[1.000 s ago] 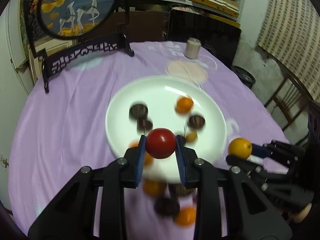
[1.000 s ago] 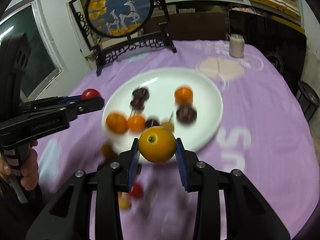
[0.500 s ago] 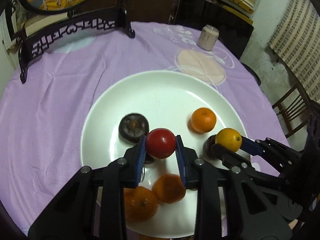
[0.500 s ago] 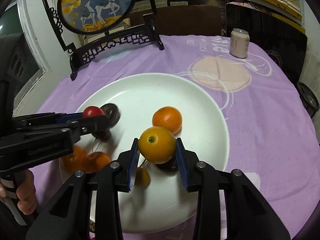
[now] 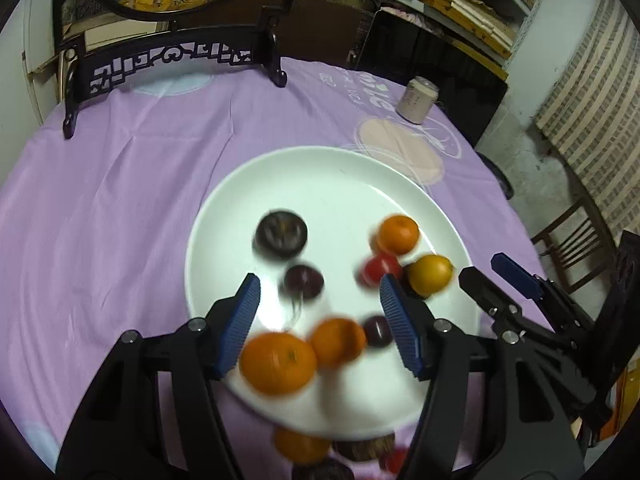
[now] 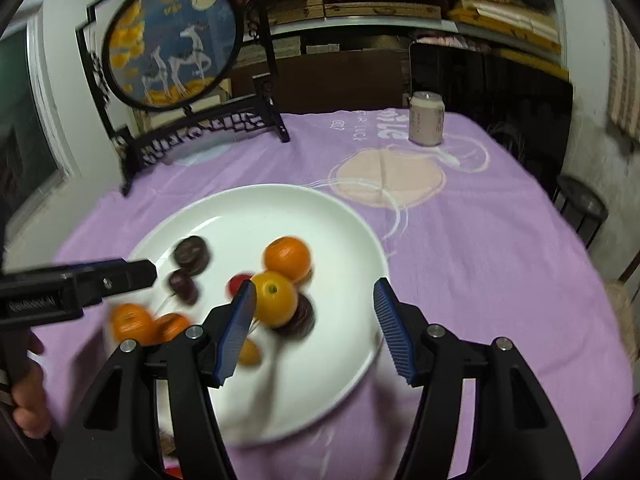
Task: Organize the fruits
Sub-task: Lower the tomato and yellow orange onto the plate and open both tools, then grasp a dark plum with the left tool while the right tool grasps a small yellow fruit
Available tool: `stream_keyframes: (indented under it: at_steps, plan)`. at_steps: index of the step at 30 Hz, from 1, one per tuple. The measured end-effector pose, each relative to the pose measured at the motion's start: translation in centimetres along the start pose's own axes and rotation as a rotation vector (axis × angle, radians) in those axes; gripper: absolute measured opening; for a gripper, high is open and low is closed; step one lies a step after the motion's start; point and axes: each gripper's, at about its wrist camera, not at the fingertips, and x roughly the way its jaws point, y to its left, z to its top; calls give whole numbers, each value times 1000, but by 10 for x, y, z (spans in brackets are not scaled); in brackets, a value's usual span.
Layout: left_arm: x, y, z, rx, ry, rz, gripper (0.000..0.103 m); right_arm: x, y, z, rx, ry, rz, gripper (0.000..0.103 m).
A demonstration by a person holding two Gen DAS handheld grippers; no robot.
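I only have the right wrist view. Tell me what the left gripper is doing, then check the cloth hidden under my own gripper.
Observer: The left gripper is open. Nothing sits between its fingers, which hang over the white plate.
Operator: Now the cloth nearest us.
Observer: A stray orange lies off the plate on the purple cloth, just past the near rim, with a dark fruit beside it.
Operator: Report the red fruit my finger half hides.
Observer: The red fruit rests on the plate between the far orange and the yellow fruit. Blur hides whether they touch.
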Motion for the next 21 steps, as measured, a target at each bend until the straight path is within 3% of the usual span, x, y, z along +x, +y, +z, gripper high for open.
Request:
stream_keyframes:
  at_steps: [5, 11, 21]
  plan:
    - [-48, 8, -51, 41, -45, 18, 65, -51, 4, -33, 21, 51, 73, 65]
    - [-74, 27, -118, 46, 3, 27, 65, -85, 25, -87, -52, 171, 120, 66]
    - [-81, 39, -153, 28, 51, 26, 65, -79, 53, -113, -92, 239, 158, 66]
